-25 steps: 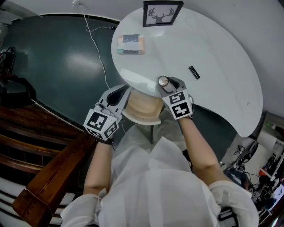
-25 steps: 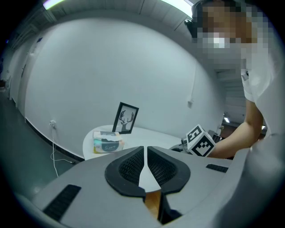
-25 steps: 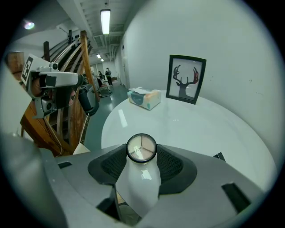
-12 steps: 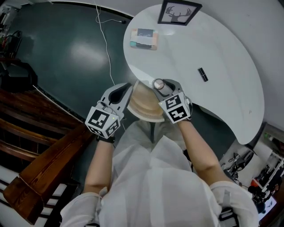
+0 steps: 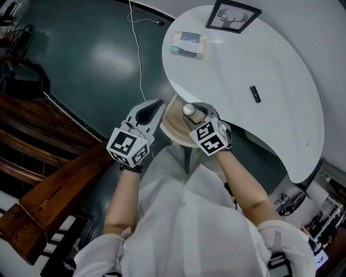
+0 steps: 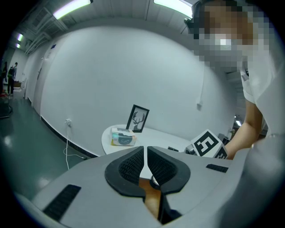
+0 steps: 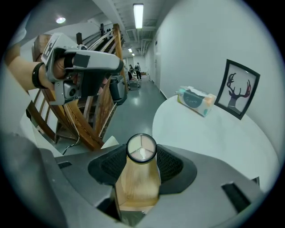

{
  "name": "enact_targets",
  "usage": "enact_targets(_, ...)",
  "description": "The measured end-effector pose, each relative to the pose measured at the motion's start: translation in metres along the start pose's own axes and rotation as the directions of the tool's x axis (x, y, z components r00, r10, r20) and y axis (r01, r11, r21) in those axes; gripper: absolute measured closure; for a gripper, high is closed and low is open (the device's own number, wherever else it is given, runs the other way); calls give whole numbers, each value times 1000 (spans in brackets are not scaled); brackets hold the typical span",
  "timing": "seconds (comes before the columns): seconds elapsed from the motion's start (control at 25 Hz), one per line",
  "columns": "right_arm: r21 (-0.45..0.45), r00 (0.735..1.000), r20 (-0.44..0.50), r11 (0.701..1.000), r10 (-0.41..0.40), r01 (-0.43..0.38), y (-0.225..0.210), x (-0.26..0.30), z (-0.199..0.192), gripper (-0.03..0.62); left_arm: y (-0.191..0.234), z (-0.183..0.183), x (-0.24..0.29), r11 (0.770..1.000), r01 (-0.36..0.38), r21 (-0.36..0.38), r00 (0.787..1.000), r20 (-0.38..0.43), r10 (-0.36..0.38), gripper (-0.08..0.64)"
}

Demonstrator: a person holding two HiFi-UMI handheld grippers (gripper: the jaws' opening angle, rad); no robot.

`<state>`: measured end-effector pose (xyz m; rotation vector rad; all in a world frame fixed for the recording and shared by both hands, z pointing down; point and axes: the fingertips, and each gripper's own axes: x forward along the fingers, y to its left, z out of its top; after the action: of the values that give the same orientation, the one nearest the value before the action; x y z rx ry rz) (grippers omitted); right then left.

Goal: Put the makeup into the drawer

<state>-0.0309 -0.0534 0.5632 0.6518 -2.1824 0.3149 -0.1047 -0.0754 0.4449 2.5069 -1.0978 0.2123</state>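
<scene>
A round makeup compact (image 5: pixel 188 109) with pale powder sections sits between the jaws of my right gripper (image 5: pixel 190 112), which is shut on it. It hangs over the open wooden drawer (image 5: pixel 172 123) that sticks out from under the white table's near edge (image 5: pixel 178 89). In the right gripper view the compact (image 7: pixel 141 148) stands above the drawer's wooden inside (image 7: pixel 136 187). My left gripper (image 5: pixel 155 107) is just left of the drawer, jaws together with nothing visible between them; its own view shows the left gripper (image 6: pixel 144 162) above wood (image 6: pixel 152 198). A black lipstick (image 5: pixel 255 93) lies on the table.
A tissue pack (image 5: pixel 188 44) and a framed deer picture (image 5: pixel 233 17) stand at the table's far side. A white cable (image 5: pixel 138 48) runs over the dark green floor. Dark wooden stairs (image 5: pixel 48 178) lie at the left. My body is close behind the drawer.
My right gripper has carried the compact from the table's edge back and left, over the open drawer. The left gripper has stayed beside the drawer. The head camera has shifted.
</scene>
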Motion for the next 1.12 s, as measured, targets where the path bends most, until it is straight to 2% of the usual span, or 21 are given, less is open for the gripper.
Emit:
enact_targets(0.32,-69,996,-42,995,76,-79,30,25,-15,383,10,-7,-12,999,-38,-3,999,-8,38,531)
enact_targets(0.56,-138,985,-112,980,127,-142,46,53,-36,385,18,-14,-15,998,-65,-9,998,-14,65,531)
enact_targets(0.88,-143,964,-207,969,169,-201,53,95,-71,385,30,-28,-15,994,-100,-35,995,-26,99,531)
enact_targets(1.12,-192,950,-241,950,198,-247,59,122,-92,385,38,-38,-14,991,-119,-54,992,-37,117,531)
